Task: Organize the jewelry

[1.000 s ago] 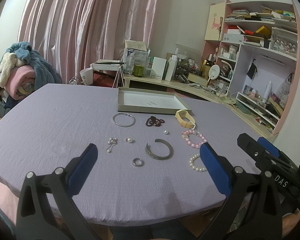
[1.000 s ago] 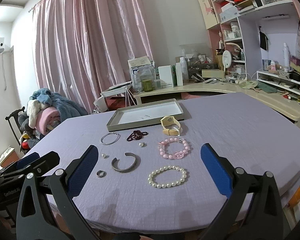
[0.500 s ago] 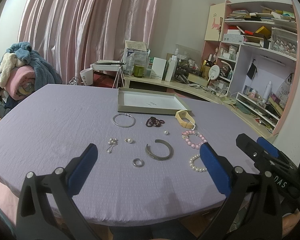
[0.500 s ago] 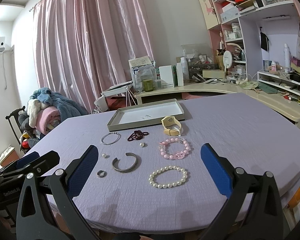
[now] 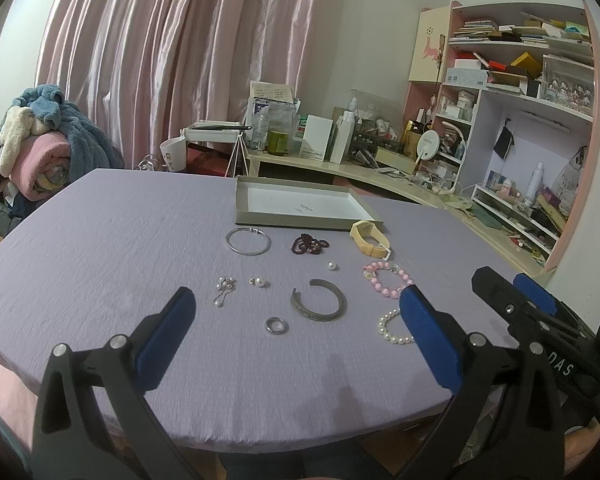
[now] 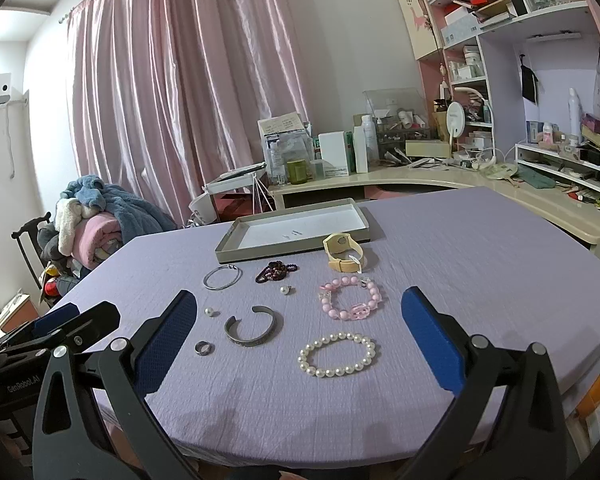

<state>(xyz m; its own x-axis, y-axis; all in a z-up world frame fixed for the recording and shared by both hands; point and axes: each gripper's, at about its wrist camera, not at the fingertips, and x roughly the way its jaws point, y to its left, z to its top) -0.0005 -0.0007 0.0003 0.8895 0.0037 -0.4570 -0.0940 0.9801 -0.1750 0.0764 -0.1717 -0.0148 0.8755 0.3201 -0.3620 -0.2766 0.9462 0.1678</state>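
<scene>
Almost nothing has changed over the last second: your left gripper (image 5: 296, 320) and right gripper (image 6: 300, 320) still hover released and empty, every piece, like the pearl bracelet (image 6: 337, 355), lies outside the tray (image 6: 292, 250) at twelve o'clock, so organizing hasn't started.

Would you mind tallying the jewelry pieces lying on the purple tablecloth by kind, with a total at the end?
Bracelets and bangles: 5 (thin silver bangle, dark red bead bracelet, grey cuff, pink bead bracelet, white pearl bracelet)
Watches: 1 (cream watch)
Rings: 1 (silver ring)
Pearl earrings: 3 (drop earring, stud, stud)
Total: 10
</scene>
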